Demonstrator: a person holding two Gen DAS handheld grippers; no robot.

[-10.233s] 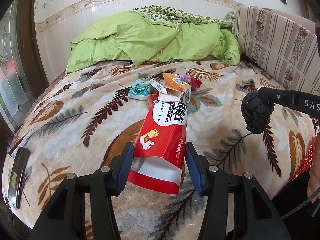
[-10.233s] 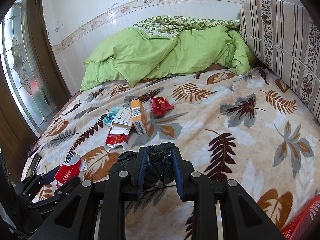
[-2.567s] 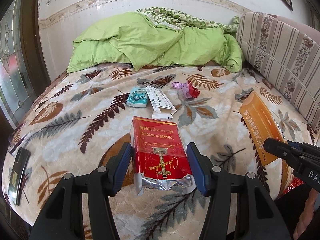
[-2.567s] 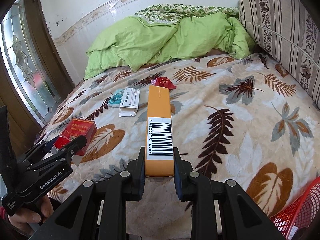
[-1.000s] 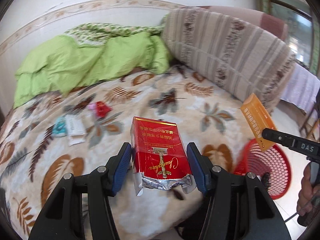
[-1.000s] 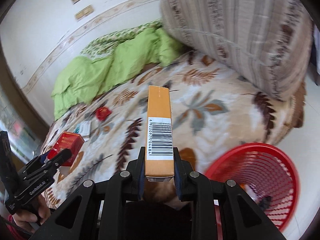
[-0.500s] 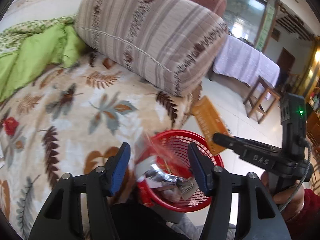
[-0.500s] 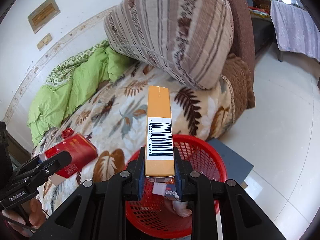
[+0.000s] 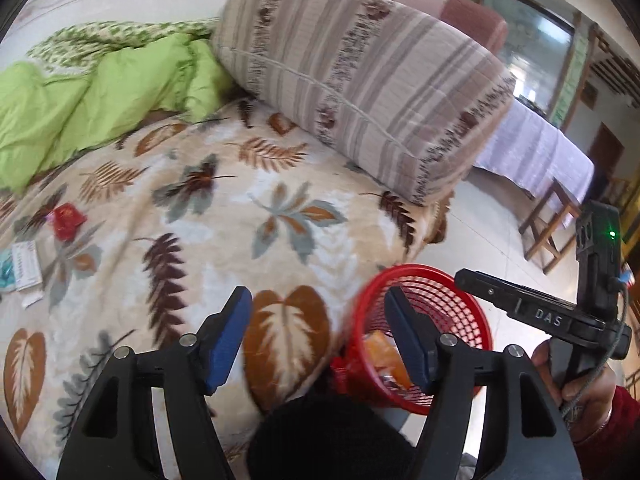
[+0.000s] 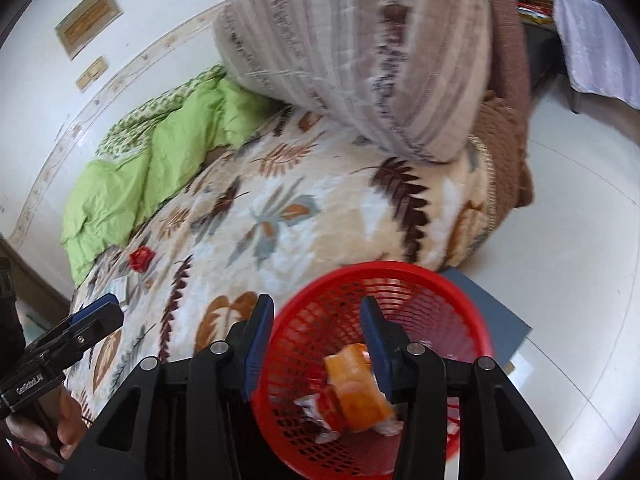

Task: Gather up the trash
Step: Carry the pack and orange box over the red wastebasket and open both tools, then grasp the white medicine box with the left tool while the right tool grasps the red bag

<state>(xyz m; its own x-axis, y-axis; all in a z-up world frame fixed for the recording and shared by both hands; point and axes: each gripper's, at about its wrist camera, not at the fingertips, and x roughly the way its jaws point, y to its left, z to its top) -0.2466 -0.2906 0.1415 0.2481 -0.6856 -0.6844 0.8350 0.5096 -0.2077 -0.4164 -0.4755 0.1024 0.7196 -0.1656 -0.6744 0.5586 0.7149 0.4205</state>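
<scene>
Both tongs are spread and carry nothing. The right tongs hover directly over the red basket, which stands on the floor against the bed's corner. An orange box lies inside it on other wrappers. The left tongs straddle the bed edge, with the basket rim at 3 o'clock.

Trash outstanding on the bed: a red wrapper at 10 o'clock and a white carton beside a teal packet at 9 o'clock, all well apart from the basket.

Risks, as judged: the basket is light and could tip if a tong clips its rim; thin wrappers could slip from a shallow pinch on the plush blanket; both views are blurred, so aim could suffer
</scene>
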